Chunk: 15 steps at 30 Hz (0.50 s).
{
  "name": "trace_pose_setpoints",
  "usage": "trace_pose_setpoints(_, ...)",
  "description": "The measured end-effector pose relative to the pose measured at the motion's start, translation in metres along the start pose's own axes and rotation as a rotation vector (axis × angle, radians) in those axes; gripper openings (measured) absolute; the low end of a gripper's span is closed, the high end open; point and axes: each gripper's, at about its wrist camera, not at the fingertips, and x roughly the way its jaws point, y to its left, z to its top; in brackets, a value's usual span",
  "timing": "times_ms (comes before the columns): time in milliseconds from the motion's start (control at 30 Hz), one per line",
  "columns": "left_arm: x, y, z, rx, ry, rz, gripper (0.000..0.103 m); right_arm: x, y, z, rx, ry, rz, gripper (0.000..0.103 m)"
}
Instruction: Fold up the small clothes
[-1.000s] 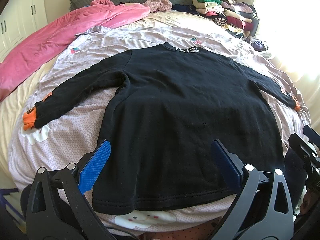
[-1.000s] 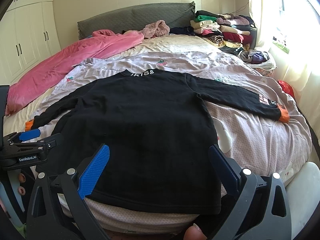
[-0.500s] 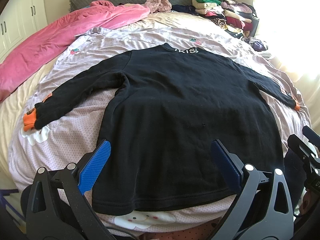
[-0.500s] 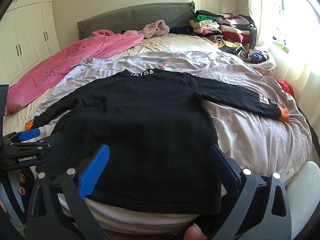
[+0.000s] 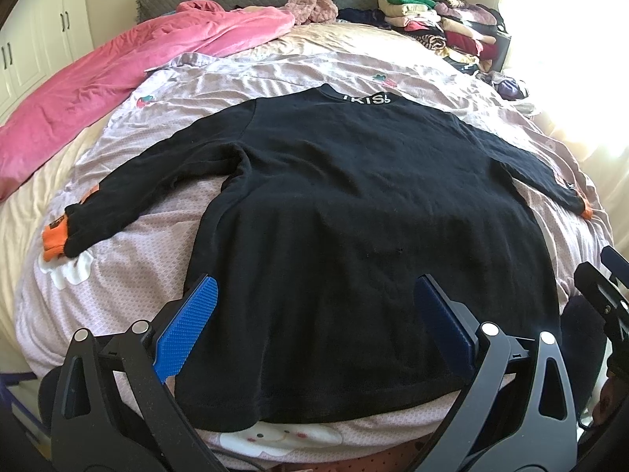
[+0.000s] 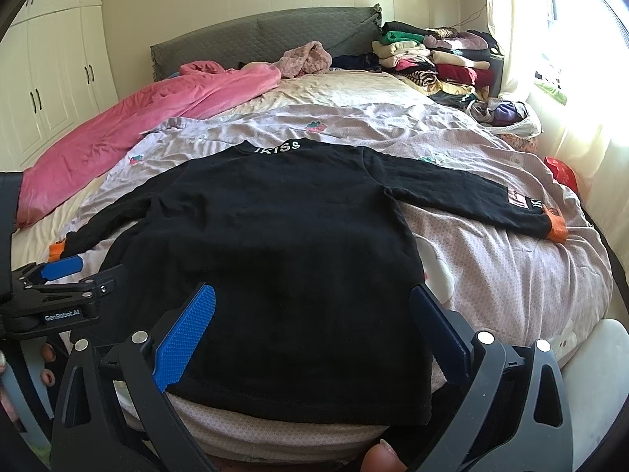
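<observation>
Black long-sleeved knit top w/ white lettering on the collar (image 5: 354,212) lies flat on the bed's lilac dotted sheet (image 5: 129,259), collar at 12 o'clock, hem at 6 at the near bed edge, both sleeves spread out. Orange cuff of one sleeve (image 5: 54,239) sits at 9 o'clock in left wrist view; other orange cuff (image 6: 557,229) at 3 o'clock in right wrist view.

Left gripper (image 5: 314,314): jaws wide open, blue pads apart, hovering over the hem area, holding nothing. Right gripper (image 6: 312,316): jaws likewise wide open over the hem nr the top's right side, nothing gripped. Contact w/ cloth: can't tell.

Pink plush blanket (image 6: 149,118) bunched at 10 o'clock, well apart from the top. Stack of folded clothes (image 6: 436,57) at 1 o'clock by the grey quilted headboard (image 6: 267,37). White wardrobe doors (image 6: 47,78) at 9–10 o'clock.
</observation>
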Motion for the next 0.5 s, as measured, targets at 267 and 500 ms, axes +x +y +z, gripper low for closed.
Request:
trace_pose_setpoints(267, 0.011, -0.011, 0.02, -0.003, -0.007, 0.001, 0.094, 0.012, -0.014, 0.02, 0.0, -0.008, -0.032, 0.099)
trace_pose_setpoints(500, 0.02, -0.028, 0.041, 0.012, -0.011, 0.002, 0.094, 0.024, -0.033, 0.035, 0.021, -0.003, -0.051, 0.099)
